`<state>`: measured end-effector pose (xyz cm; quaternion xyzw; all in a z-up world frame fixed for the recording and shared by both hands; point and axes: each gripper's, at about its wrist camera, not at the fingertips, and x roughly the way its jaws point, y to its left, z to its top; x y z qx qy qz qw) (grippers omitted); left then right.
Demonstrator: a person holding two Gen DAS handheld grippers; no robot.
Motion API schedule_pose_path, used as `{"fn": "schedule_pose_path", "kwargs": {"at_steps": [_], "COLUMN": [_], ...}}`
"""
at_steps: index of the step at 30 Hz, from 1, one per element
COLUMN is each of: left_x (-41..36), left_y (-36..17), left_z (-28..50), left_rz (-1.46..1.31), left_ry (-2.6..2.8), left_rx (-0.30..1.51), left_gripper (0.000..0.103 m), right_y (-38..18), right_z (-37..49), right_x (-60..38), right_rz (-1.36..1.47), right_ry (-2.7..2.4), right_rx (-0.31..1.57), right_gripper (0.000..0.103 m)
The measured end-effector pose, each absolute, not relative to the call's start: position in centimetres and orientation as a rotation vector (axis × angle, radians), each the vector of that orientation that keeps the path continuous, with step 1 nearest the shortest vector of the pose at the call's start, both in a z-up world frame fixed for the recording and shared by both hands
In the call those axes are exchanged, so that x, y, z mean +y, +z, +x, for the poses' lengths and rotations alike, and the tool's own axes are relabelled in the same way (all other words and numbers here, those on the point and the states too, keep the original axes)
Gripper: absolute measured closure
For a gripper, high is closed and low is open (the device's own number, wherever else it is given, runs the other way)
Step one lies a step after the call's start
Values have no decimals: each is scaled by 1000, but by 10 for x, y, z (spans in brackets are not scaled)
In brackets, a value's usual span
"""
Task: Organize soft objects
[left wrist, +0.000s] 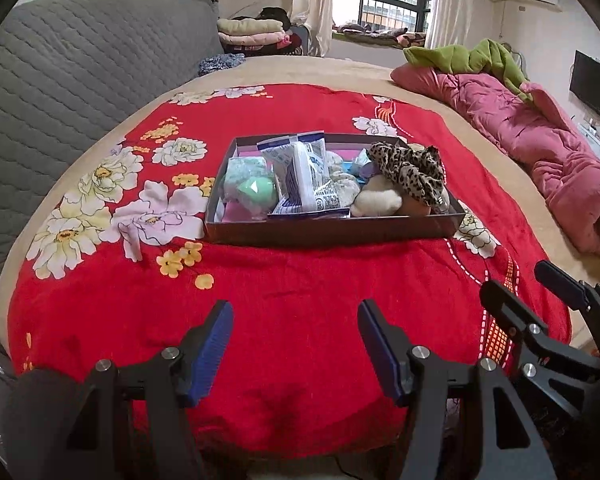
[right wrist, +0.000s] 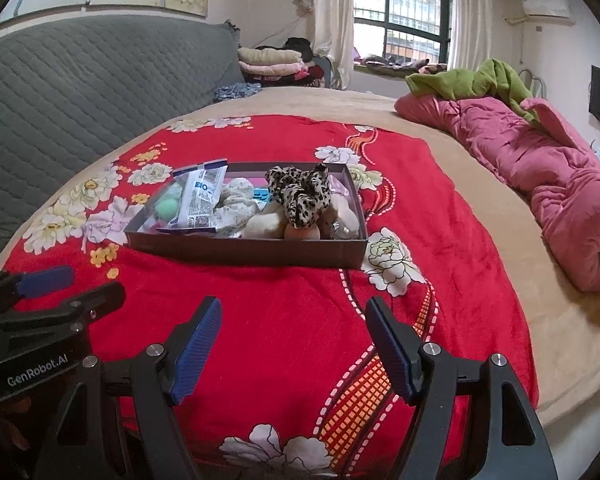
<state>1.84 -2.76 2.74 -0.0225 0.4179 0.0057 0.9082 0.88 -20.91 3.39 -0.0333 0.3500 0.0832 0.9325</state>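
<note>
- Found the box [left wrist: 332, 234] on the red blanket [left wrist: 300, 288] of the bed, ahead of both claws and well apart from them.
- Packed already: green ball [left wrist: 256, 192] at left, white packets [left wrist: 304, 176] mid-box, cream plush [left wrist: 378, 200] and leopard scrunchie [left wrist: 410, 172] at right.
- Left claw [left wrist: 296, 344]: released, gaping, nothing between the pads.
- Right claw [right wrist: 294, 346]: likewise released and empty, just beside the left.
- Saw no loose soft item on the blanket; judged the sorting nearly done.
- Best kept both claws wide and clear of the box wall.
- For any tidying, better approached from above, pinching the scrunchie lightly to avoid dragging its neighbours.
</note>
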Motion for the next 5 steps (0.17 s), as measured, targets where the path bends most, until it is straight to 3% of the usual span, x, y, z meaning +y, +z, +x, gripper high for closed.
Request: {"fn": "schedule_pose_path", "kwargs": {"at_steps": [5], "left_x": [-25], "left_y": [23], "left_z": [20], "left_rz": [-62], "left_ry": [2], "left_rx": [865], "left_gripper": [39], "right_y": [31], "right_z": [9], "right_x": [-210], "right_rz": [-66], "right_ry": [170], "right_rx": [719], "right_gripper": [28]}}
